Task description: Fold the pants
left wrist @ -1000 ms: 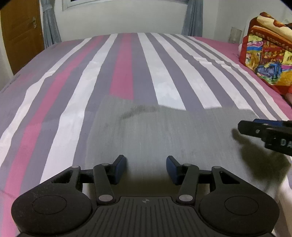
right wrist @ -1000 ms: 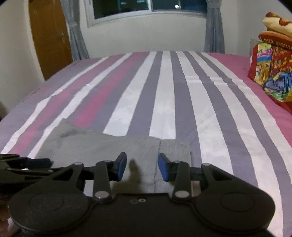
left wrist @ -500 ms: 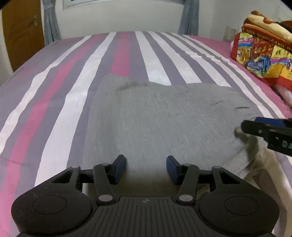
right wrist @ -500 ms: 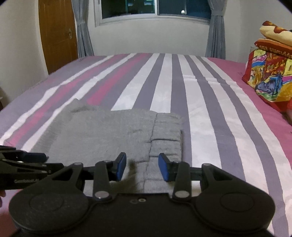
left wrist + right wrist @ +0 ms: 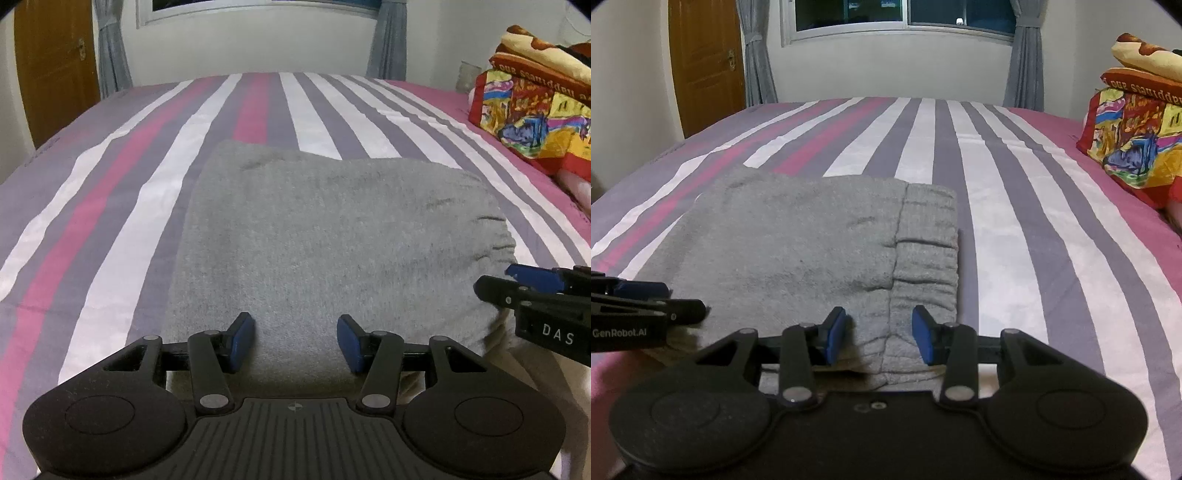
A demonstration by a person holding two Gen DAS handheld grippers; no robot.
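Observation:
Grey pants lie folded into a flat rectangle on the striped bed. In the right wrist view the pants show their ribbed waistband along the right side. My left gripper is open over the near edge of the pants, with nothing pinched between its blue pads. My right gripper is open too, hovering over the near end of the waistband seam. Each gripper shows in the other's view: the right gripper at the pants' right corner, the left gripper at their left corner.
A stack of colourful folded blankets sits on the bed's right side, also visible from the right wrist as the blankets. Beyond the pants the striped sheet runs to a wall with a window, grey curtains and a wooden door.
Both grippers have drawn back toward the near edge of the pants, so more of the folded cloth shows. The cloth now lies still and flat. Jaw widths look the same.

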